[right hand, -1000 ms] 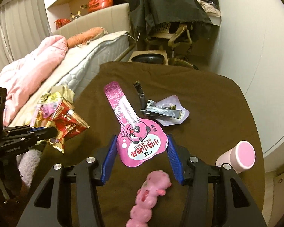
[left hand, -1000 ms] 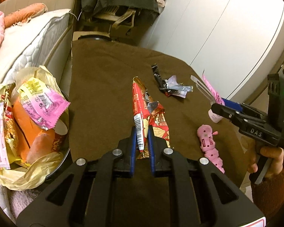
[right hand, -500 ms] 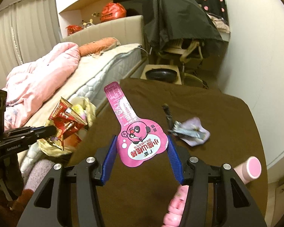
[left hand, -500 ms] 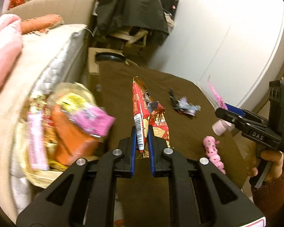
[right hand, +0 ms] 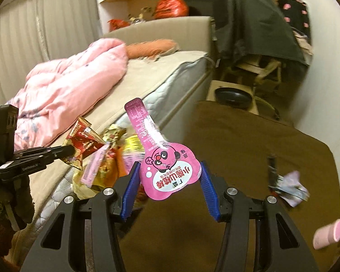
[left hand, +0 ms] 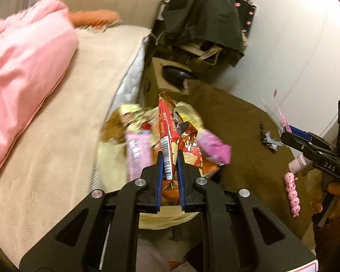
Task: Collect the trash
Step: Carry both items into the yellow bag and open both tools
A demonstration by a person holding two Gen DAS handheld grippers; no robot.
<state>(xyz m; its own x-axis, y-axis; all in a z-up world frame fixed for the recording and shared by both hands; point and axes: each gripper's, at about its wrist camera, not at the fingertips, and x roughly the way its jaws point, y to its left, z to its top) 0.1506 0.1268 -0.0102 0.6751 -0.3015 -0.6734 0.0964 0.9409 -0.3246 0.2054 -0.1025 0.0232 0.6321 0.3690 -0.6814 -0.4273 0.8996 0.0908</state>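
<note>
My left gripper (left hand: 169,156) is shut on a red snack wrapper (left hand: 167,131) and holds it over the trash bin lined with a yellow bag (left hand: 115,156), which is full of wrappers. The same wrapper (right hand: 83,142) and the bin (right hand: 111,158) show in the right wrist view. My right gripper (right hand: 170,172) is shut on a pink cartoon-printed wrapper (right hand: 167,172) above the brown table (right hand: 249,158), right of the bin. A crumpled silver and lilac wrapper (right hand: 290,188) lies on the table.
A pink caterpillar toy (left hand: 292,195) and a pink-capped tube (right hand: 326,235) lie near the table's right edge. A bed with a pink quilt (right hand: 68,90) stands left of the bin. A chair draped in black cloth (right hand: 256,27) is behind the table.
Both grippers swung left, away from the table's middle toward the bin. The left gripper now holds the red wrapper over the bin. Both grips are unchanged.
</note>
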